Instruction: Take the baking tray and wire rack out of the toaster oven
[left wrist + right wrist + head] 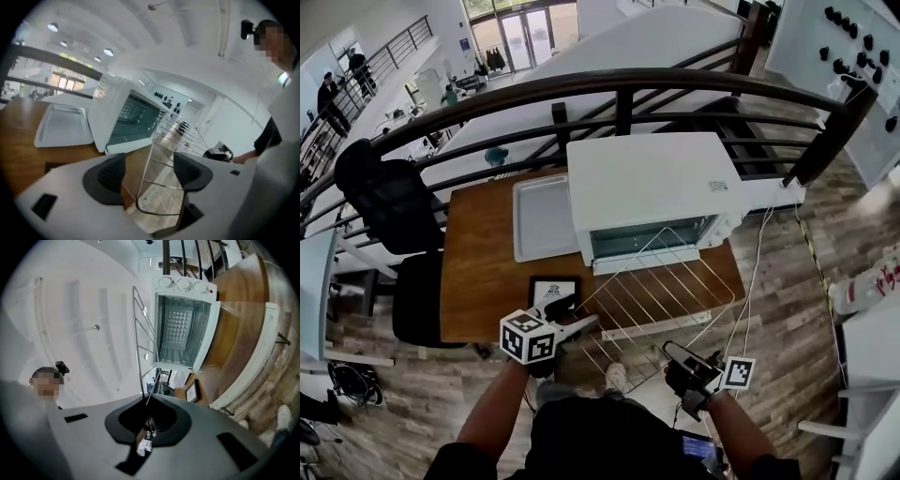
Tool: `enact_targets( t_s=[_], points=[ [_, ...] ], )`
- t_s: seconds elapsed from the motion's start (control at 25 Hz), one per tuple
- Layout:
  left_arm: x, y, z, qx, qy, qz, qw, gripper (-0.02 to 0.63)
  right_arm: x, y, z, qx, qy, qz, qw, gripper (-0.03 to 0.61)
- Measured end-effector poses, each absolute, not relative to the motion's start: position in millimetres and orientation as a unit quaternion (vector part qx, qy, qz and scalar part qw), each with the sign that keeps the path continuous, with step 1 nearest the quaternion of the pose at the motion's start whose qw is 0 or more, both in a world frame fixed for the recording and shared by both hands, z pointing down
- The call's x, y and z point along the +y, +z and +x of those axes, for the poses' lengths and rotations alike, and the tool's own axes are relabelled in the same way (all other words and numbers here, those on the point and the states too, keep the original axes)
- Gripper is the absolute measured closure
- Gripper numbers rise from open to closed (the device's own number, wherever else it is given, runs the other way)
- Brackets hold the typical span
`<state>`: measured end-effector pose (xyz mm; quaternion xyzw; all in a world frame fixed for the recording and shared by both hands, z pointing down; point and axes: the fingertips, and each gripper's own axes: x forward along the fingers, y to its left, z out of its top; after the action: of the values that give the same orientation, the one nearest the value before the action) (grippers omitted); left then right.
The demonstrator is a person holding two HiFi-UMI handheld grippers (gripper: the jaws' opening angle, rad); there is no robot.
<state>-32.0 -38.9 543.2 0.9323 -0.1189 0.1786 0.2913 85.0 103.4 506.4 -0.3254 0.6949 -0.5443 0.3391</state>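
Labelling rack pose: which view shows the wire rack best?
Head view: the whole wire rack shows, held out in front of the oven. Left gripper view shows only its foreshortened near end, between the jaws of the open left gripper. Right gripper view sees it nearly edge-on, clamped in the right gripper.

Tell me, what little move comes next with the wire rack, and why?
Probably slide the left gripper back off the wire rack. Its jaws stand apart around the rack's corner without pressing, while the right gripper is shut on another corner. The rack is already out of the oven, so the right gripper alone could lower it onto the table beside the tray.
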Motion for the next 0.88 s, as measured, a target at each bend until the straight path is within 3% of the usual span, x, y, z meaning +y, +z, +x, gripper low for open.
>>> enact_targets(
  t_s=[0.4,0.56,0.64,0.88],
  points=[
    [-18,580,-93,0.004,0.242,0.923,0.298,0.315,74,531,6,0.708,-0.544,-0.374,0.251,0.583],
    [-41,582,-144,-0.012,0.223,0.921,0.319,0.34,55,547,-45,0.699,-0.546,-0.419,0.193,0.581],
    [-55,579,-164,-0.014,0.214,0.923,0.32,0.398,54,563,-69,0.692,-0.55,-0.442,0.154,0.581],
    [-70,591,-208,0.023,0.234,0.92,0.315,0.399,36,567,-112,0.686,-0.525,-0.48,0.155,0.582]
  ],
)
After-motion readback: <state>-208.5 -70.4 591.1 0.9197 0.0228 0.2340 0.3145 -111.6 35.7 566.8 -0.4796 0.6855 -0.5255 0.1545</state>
